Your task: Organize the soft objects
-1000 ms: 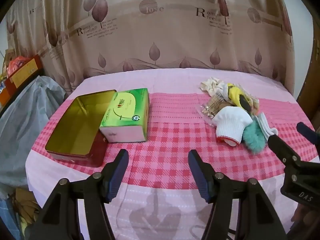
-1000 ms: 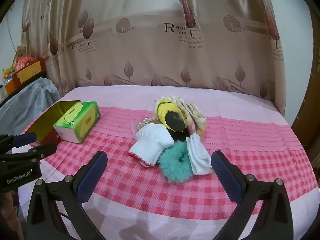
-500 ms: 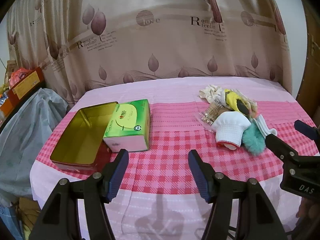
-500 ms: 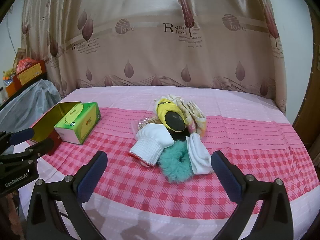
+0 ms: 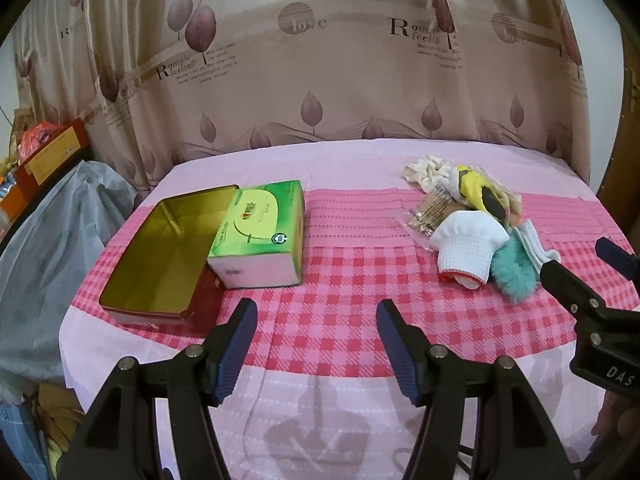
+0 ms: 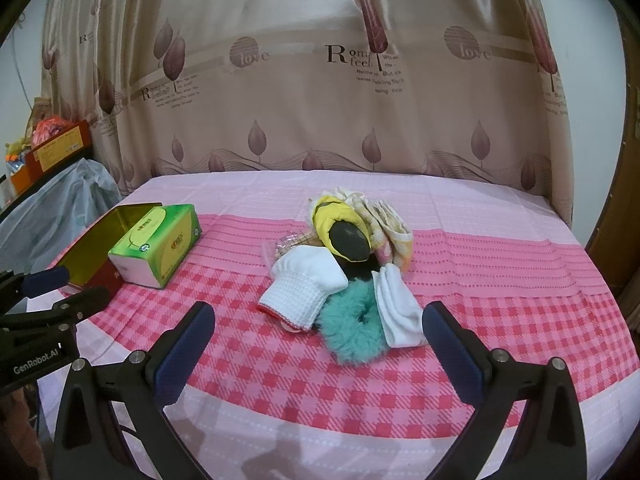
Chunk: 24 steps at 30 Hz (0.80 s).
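Both grippers hang open and empty at the table's near edge, nothing sorted yet.

Left wrist view: my left gripper [image 5: 316, 330] is spread moderately, touching nothing, with the gold tin [image 5: 160, 248] far-left and the tissue box [image 5: 260, 236] against its right side. Right wrist view: my right gripper [image 6: 318, 344] gapes wide, empty, before the heap of soft objects [image 6: 344, 264]. I'd pinch the teal scrunchie [image 6: 352, 334] first, low and centred; whether it overlaps the white sock [image 6: 398, 312] is hard to judge.
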### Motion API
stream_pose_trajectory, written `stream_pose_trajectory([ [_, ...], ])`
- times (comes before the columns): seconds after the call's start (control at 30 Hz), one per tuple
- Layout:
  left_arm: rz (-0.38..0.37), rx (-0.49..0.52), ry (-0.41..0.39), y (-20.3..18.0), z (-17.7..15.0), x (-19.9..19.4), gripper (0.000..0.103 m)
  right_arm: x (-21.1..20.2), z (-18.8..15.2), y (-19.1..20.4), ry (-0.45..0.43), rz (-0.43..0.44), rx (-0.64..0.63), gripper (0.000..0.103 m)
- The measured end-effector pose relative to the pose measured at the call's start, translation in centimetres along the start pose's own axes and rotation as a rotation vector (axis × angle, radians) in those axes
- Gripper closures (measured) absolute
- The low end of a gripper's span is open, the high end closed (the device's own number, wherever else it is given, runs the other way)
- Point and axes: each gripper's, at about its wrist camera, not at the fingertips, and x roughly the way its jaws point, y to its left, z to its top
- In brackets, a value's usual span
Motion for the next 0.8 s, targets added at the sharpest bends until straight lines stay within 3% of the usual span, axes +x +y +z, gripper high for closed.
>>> stream_pose_trajectory([
  [0.8, 0.018, -0.014, 0.036, 0.37, -0.04, 0.74, 0.040, 0.08, -0.01, -0.06, 0.002, 0.003, 0.002, 0.000],
])
